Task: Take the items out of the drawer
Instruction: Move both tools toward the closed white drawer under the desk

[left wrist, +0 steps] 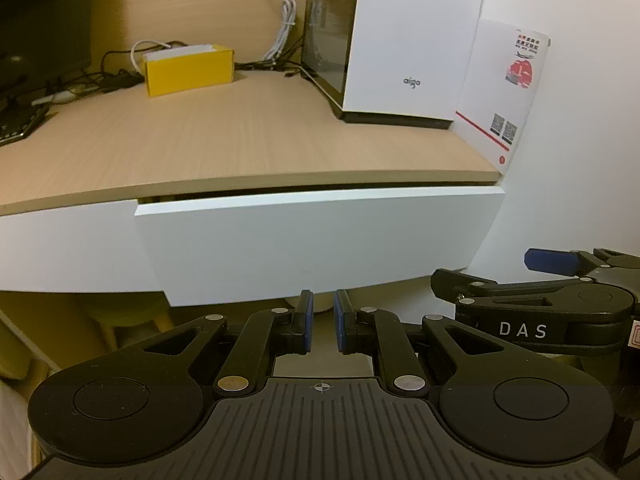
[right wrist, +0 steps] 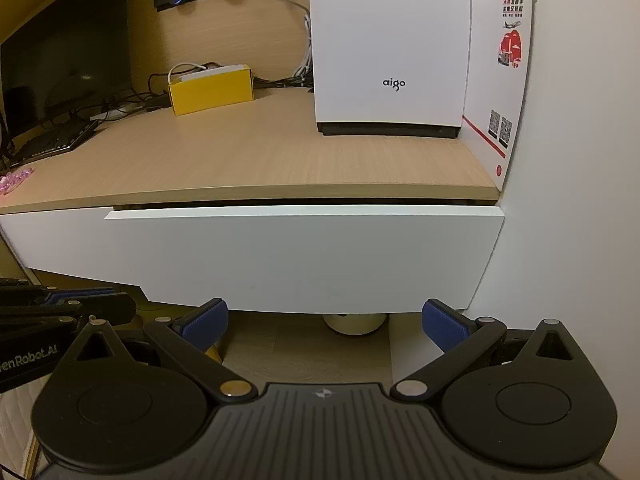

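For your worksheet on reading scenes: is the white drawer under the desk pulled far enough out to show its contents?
No, the white drawer stands only slightly ajar, showing just a dark slit under the desktop.

Wooden desk top (right wrist: 256, 160) bearing a white computer case (right wrist: 390, 44) marked "aigo", a yellow box (right wrist: 212, 92) near tangled cables (left wrist: 280, 40), and a dark monitor (right wrist: 68, 64) with keyboard (right wrist: 56, 142). A white printed card (right wrist: 504, 80) leans against the wall beside the case.

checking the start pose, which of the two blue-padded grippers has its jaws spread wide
The right gripper: its blue pads stand far apart, while the left gripper has pads nearly together, holding nothing.
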The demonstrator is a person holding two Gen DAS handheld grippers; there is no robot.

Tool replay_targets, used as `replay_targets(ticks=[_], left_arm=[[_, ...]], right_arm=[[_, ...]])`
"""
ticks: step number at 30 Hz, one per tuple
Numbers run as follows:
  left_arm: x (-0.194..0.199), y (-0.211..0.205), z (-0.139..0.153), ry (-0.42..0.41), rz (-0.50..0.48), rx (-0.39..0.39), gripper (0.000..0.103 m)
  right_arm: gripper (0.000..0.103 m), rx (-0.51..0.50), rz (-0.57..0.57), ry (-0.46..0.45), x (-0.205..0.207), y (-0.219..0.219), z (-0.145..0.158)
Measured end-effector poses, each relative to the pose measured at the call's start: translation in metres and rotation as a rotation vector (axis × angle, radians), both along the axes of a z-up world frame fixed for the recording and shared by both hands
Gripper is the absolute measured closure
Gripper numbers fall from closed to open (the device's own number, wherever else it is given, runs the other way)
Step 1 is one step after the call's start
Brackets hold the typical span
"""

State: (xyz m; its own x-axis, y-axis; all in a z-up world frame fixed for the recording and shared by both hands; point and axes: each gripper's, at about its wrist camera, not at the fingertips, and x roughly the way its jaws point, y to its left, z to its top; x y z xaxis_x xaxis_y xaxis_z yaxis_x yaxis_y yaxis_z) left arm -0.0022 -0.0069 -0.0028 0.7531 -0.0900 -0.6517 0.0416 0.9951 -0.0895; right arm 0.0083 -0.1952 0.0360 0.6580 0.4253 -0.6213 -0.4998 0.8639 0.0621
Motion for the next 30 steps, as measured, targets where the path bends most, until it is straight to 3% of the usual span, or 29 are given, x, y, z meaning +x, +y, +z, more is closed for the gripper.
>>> replay_targets(ticks=[30], left_arm=[[0.0004,-0.0027,-0.0023,0.009,0.004,-0.007,0.089]], right_arm=[[0.000,0.000,0.000,0.006,0.0002,-0.0010,-0.0018]])
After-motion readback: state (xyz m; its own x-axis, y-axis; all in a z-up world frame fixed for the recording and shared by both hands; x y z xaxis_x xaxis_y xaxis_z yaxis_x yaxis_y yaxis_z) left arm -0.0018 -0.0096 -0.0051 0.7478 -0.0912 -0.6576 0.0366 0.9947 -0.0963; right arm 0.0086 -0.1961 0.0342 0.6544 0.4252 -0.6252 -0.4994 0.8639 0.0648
